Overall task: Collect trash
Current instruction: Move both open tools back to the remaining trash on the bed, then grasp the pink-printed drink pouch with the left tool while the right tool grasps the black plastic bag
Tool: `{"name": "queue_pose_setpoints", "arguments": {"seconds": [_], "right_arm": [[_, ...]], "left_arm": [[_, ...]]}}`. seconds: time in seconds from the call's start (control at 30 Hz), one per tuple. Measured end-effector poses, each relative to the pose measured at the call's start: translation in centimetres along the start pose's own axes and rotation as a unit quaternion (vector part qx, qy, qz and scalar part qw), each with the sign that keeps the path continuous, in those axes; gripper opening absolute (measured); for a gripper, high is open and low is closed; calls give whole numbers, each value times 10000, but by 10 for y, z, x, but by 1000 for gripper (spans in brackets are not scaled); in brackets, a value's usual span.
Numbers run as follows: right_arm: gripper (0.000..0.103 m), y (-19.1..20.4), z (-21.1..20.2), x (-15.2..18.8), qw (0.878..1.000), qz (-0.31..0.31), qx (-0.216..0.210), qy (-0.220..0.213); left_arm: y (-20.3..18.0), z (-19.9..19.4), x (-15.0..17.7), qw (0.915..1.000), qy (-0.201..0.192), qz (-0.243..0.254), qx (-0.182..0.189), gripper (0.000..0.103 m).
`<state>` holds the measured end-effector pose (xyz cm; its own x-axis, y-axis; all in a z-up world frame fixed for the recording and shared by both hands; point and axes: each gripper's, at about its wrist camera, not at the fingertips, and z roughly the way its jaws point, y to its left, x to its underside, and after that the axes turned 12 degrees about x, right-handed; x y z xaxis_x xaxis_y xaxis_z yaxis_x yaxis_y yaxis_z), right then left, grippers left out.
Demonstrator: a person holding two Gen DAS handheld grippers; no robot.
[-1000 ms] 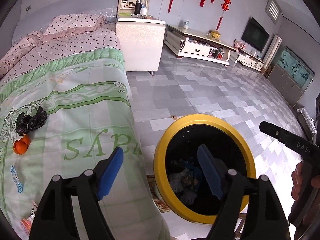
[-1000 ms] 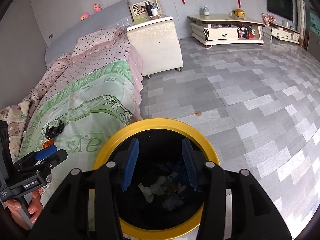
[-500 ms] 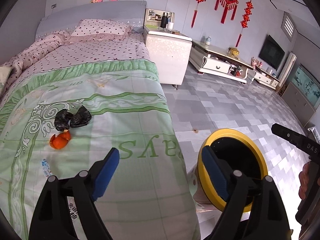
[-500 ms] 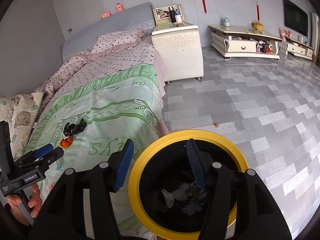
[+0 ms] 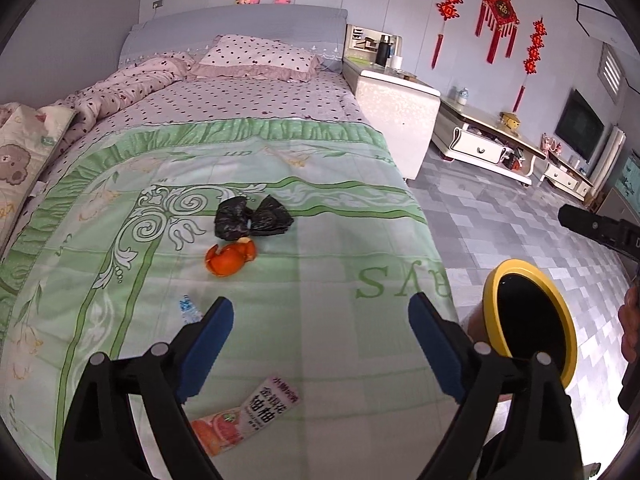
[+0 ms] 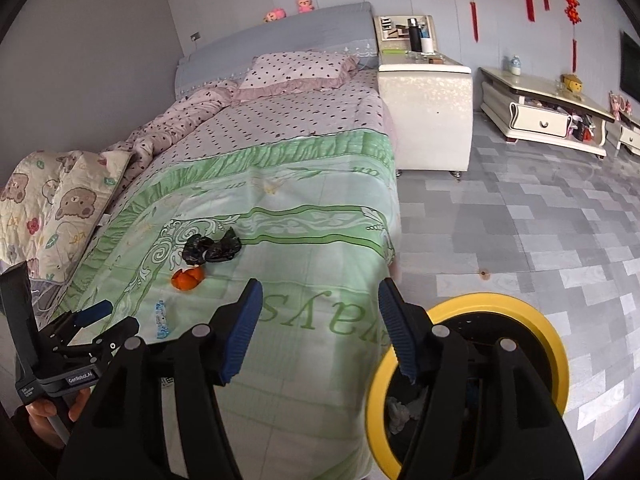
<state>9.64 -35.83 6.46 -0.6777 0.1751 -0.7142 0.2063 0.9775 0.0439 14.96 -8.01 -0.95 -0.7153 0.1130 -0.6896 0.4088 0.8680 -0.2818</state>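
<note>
Green-patterned bedspread (image 5: 320,240) covers the near end of the bed, pink dotted bedding behind it. On it lie a crumpled black bag (image 5: 252,218), orange peel (image 5: 230,258) just beside it, a small blue wrapper (image 5: 190,311) and a juice carton (image 5: 244,416) near the edge. The left tool (image 5: 320,344) hangs above the spread, blue pads wide apart, holding nothing. The right tool (image 6: 320,328) is likewise spread and empty. A yellow-rimmed bin (image 6: 536,332) stands on the grey tiled floor (image 6: 520,220) beside the bed.

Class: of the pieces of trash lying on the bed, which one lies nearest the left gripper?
The pink juice carton, flat just below the left gripper; the blue wrapper, orange peel and black bag lie farther up the bed.
</note>
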Motion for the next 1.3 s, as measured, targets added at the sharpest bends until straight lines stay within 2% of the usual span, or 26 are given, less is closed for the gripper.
{"name": "queue_pose_setpoints", "arguments": {"seconds": [0.4, 0.6, 0.87, 1.03, 1.17, 1.3], "right_arm": [[58, 108, 54, -11, 9972, -585, -428, 189], [59, 149, 92, -11, 9949, -760, -542, 385], [59, 199, 152, -6, 9899, -1115, -600, 639], [63, 228, 190, -4, 9860, -1318, -664, 780], [64, 253, 214, -3, 9820, -1623, -629, 737], [69, 275, 234, -5, 9788, -1890, -513, 594]], "left_arm": [[75, -6, 36, 9986, 243, -382, -275, 86], [95, 5, 57, 9977, 448, -489, -169, 86], [103, 28, 81, 9958, 756, -504, 109, 86], [103, 42, 90, 9942, 948, -434, 260, 86], [100, 50, 95, 9937, 1057, -248, 289, 86], [103, 63, 97, 9920, 1206, -225, 299, 86]]}}
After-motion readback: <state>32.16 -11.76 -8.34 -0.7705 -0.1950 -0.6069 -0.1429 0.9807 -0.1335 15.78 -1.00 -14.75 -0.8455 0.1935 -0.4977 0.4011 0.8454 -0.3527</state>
